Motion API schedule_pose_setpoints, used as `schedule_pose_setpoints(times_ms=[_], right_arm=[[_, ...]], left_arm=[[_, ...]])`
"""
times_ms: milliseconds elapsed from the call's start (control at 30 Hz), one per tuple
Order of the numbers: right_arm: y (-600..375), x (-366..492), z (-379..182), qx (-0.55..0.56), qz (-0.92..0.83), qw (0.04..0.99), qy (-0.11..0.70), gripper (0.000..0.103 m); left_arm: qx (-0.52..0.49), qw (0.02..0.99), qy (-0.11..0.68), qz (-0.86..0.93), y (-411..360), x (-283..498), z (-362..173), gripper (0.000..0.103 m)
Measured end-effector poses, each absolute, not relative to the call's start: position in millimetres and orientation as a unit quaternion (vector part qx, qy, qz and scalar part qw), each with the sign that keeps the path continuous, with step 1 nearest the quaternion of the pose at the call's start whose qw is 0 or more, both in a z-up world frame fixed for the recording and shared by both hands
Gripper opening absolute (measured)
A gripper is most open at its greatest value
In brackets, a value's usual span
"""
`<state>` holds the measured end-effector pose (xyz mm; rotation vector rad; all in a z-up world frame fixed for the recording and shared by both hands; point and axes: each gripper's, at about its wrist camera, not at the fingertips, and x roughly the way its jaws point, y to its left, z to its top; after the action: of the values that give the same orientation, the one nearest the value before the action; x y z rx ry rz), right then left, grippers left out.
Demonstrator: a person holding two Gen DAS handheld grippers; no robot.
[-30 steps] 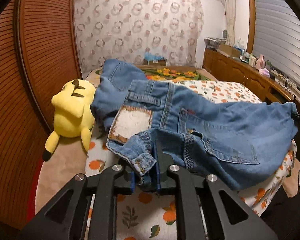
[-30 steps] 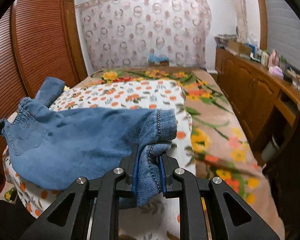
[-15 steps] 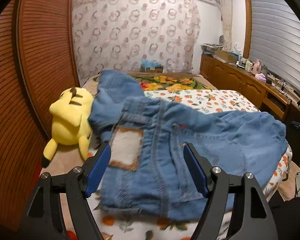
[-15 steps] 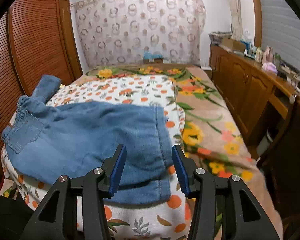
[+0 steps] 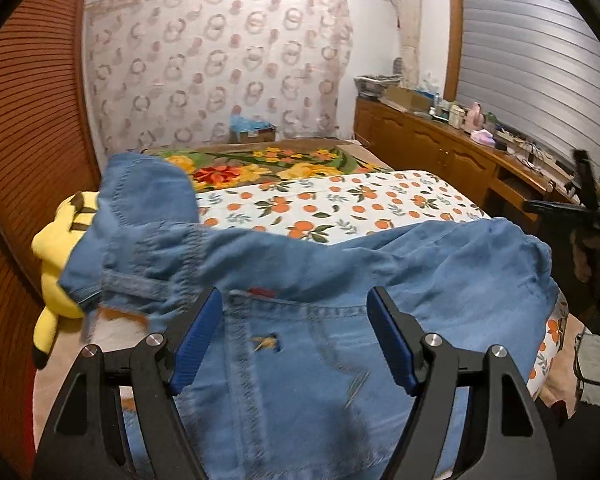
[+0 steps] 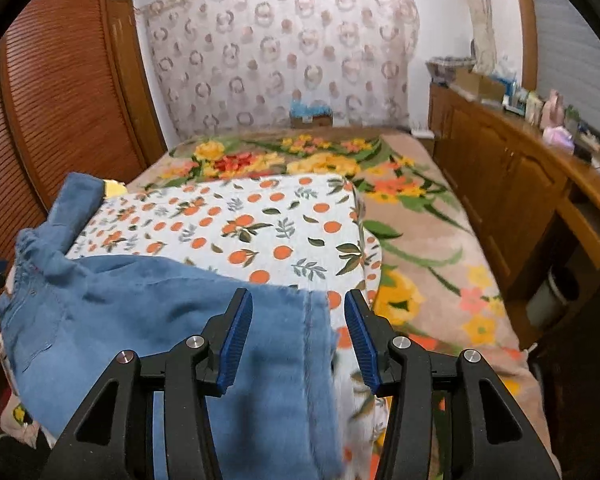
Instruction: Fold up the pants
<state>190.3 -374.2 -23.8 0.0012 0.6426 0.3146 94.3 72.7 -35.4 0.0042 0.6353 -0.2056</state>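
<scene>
Both your left gripper (image 5: 294, 338) and right gripper (image 6: 298, 338) hover with fingers spread, pinching nothing, over the blue denim pants (image 5: 340, 280); between folds, I judge. Next, regrasp an edge.

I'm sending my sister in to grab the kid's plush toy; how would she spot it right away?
Start at the slatted wooden wardrobe doors along the bed's left side. The plush toy lies between them and the orange-print sheet, partly under the upper end of the denim pants. It is the only bright yellow thing there, with dark-tipped ears.
</scene>
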Motion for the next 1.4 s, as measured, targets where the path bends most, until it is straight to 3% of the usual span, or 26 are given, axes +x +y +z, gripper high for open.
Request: schedule_pose_setpoints(times_ms=[367, 400, 433, 533, 700, 767, 867, 967, 1133, 1400], right_arm=[[-369, 248, -63, 0.017, 0.170, 0.899, 0.403, 0.050], [-369, 249, -64, 0.017, 0.171, 0.899, 0.404, 0.042], [-368, 248, -65, 0.016, 0.176, 0.898, 0.403, 0.019], [-370, 244, -52, 0.000, 0.185, 0.909, 0.372, 0.011], [-387, 214, -19, 0.009, 0.105, 0.958, 0.268, 0.010], [-385, 214, -20, -0.007, 0.076, 0.961, 0.265, 0.011], [-384, 224, -32, -0.004, 0.090, 0.951, 0.297, 0.011], [-387, 227, -39, 0.001, 0.102, 0.945, 0.309, 0.018], [-396, 210, -37, 0.004, 0.111, 0.947, 0.302, 0.050], [-409, 153, -27, 0.013, 0.116, 0.949, 0.292, 0.054]], left_arm=[[0.010, 0.941, 0.316, -0.123, 45, 104, -38, 0.076], [0.009, 0.940, 0.318, -0.124, 44, 105, -39, 0.076], [0.009, 0.939, 0.320, -0.125, 43, 104, -41, 0.076], [0.007, 0.938, 0.324, -0.126, 40, 104, -45, 0.076], [0.002, 0.937, 0.327, -0.122, 42, 103, -48, 0.076], [-0.001, 0.937, 0.328, -0.121, 43, 103, -49, 0.076], [-0.003, 0.937, 0.329, -0.120, 44, 104, -49, 0.076], [-0.004, 0.937, 0.326, -0.122, 42, 104, -48, 0.076], [0.000, 0.937, 0.328, -0.123, 37, 105, -49, 0.076], [0.001, 0.937, 0.327, -0.124, 33, 105, -48, 0.076]])
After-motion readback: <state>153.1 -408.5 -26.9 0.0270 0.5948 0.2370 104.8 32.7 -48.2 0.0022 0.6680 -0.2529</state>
